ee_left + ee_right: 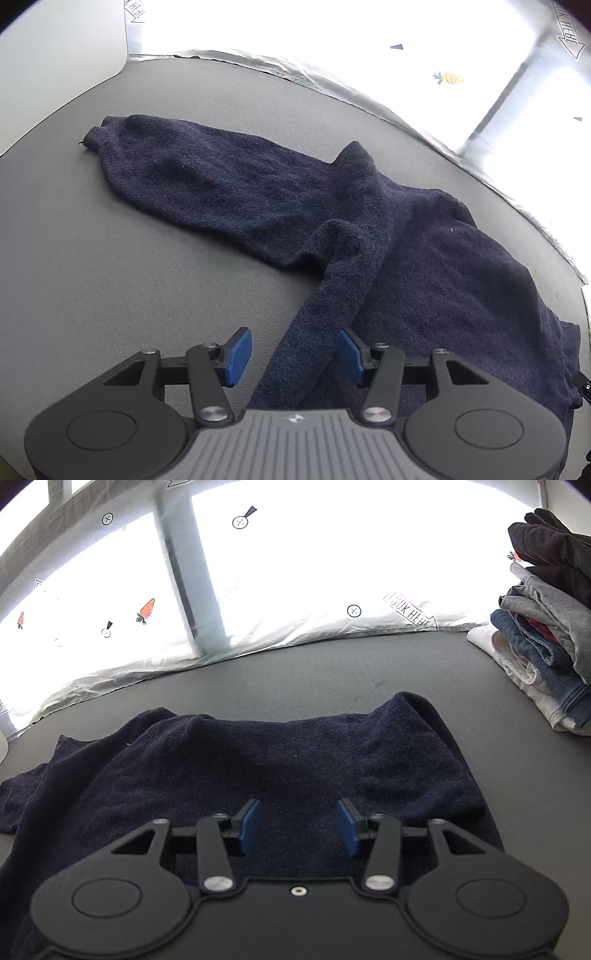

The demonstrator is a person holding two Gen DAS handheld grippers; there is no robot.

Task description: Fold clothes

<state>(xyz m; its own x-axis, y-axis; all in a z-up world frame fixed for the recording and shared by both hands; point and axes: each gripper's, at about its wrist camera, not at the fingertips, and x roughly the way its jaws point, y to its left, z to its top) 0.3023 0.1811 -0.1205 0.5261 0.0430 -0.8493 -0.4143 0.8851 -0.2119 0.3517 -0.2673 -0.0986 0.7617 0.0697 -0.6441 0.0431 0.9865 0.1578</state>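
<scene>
The navy sweater lies on the grey bench, and every place below is given from it. Its left sleeve runs out flat to the sweater's far left; if the next fold ignores it, it would likely trail outside the bundle. Nearer the middle, a doubled strip of knit crosses the body and passes under the left gripper, whose fingers stand partly apart with cloth beneath them but no pad pressing on it. Closing there might catch only the top layer, and lifting could drag the fold open. Further right, the right gripper hangs over the sweater's body, its fingers also moderately spread and holding nothing. The knit humps and wrinkles ahead of it; folding over those ridges would probably lock in a lumpy, crooked edge. To the sweater's far right, well apart, stands a stack of folded clothes, which a wide sweep could topple.
</scene>
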